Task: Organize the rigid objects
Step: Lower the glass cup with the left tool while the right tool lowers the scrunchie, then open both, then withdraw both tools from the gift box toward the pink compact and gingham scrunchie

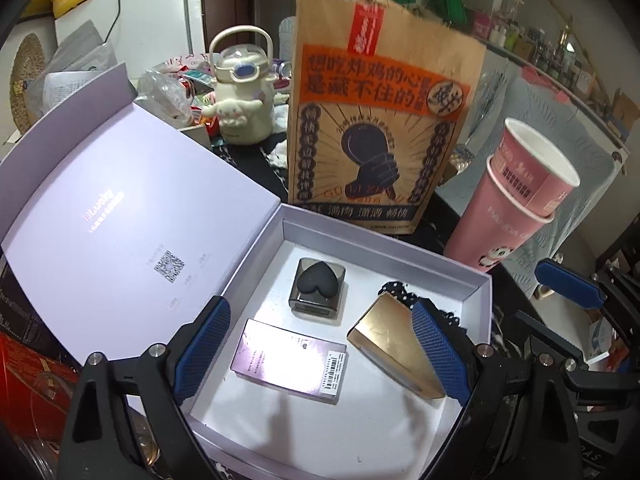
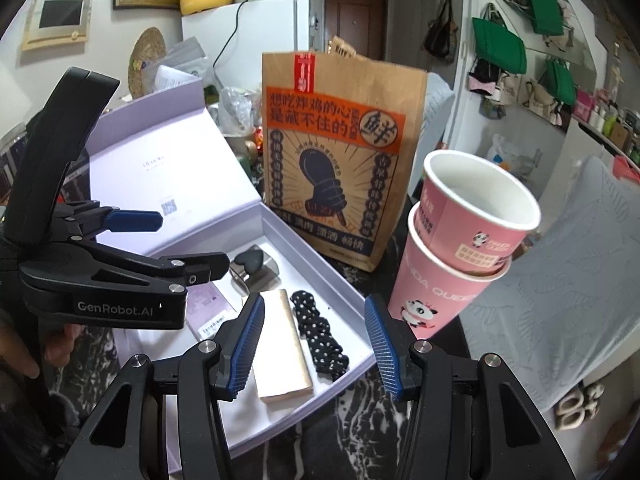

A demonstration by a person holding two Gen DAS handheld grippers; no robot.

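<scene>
We hold the left gripper (image 1: 320, 356) above the open lavender gift box (image 1: 478, 300), its blue pads spread wide with nothing pinched between them. Beneath that gap lie the pink carton (image 1: 288, 362), flat on the white floor of the box, and the gold box (image 1: 394, 346), whose right edge sits just beside the right pad. Farther in, near the back wall, rests the dark case with a black heart (image 1: 318, 290) on top. A black polka-dot scrunchie (image 2: 318, 334) lies along the right wall, touching the gold box.

Our right gripper (image 2: 314, 350) hangs over the near right corner of the box, jaws parted and empty, with the gold box and the scrunchie showing between them.

The box lid (image 1: 120, 216) stands tilted open on the left. Behind the box a brown paper bag (image 1: 380, 120) stands upright, close to the back wall. To the right, two pink paper cups (image 2: 460, 248) are stacked one inside the other, the upper one tilted, just beside the box's right edge. A cream bottle with a handle (image 1: 244, 88) stands behind the lid.

We count four things in the box, two cups, one bag, one bottle.
</scene>
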